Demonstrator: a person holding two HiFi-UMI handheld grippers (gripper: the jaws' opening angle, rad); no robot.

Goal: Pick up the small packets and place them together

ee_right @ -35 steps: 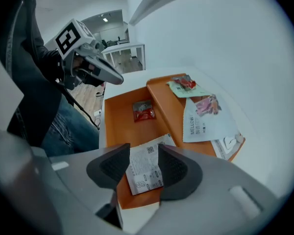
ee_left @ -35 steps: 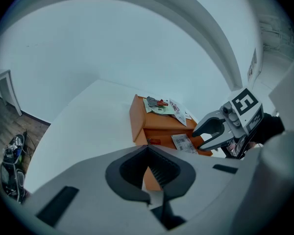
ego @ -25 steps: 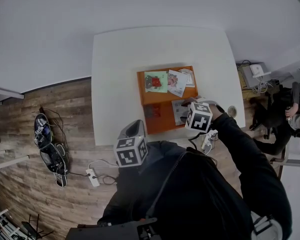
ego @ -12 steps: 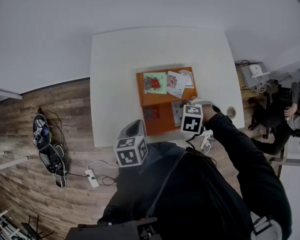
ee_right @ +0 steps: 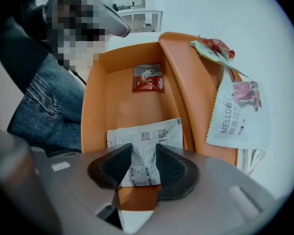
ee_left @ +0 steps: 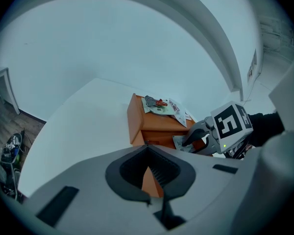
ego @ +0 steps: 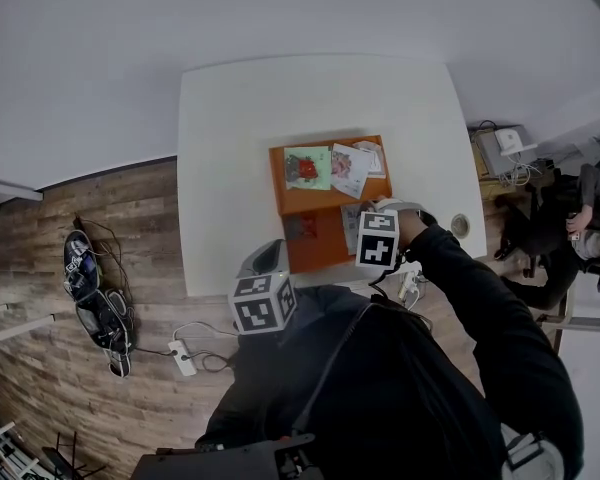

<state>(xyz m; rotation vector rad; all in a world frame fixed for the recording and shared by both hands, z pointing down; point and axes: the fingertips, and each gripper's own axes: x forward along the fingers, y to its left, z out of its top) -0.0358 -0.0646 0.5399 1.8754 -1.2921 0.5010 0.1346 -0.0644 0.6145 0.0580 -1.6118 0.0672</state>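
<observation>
An orange two-level box [ego: 325, 253] stands on the white table [ego: 230, 168]. Its upper shelf carries a green-and-red packet [ego: 305, 166], a white-and-pink packet [ego: 348, 168] and one more [ego: 372, 156]. In the lower tray lie a small red packet [ee_right: 148, 78] and a white printed packet [ee_right: 144, 136]. My right gripper [ee_right: 144, 148] points straight down over the white packet. Its jaws have just been closing but still stand apart, with the flat packet showing between them. My left gripper [ee_left: 147, 148] hangs shut and empty off the table's near edge.
A small round white object [ego: 461, 225] sits near the table's right edge. On the wooden floor to the left are a power strip [ego: 183, 356] and shoes [ego: 90, 288]. A low cabinet with devices [ego: 505, 148] and a seated person [ego: 580, 218] are at the right.
My right gripper has shifted a little left, over the white printed packet in the lower tray. The left gripper has stayed where it was.
</observation>
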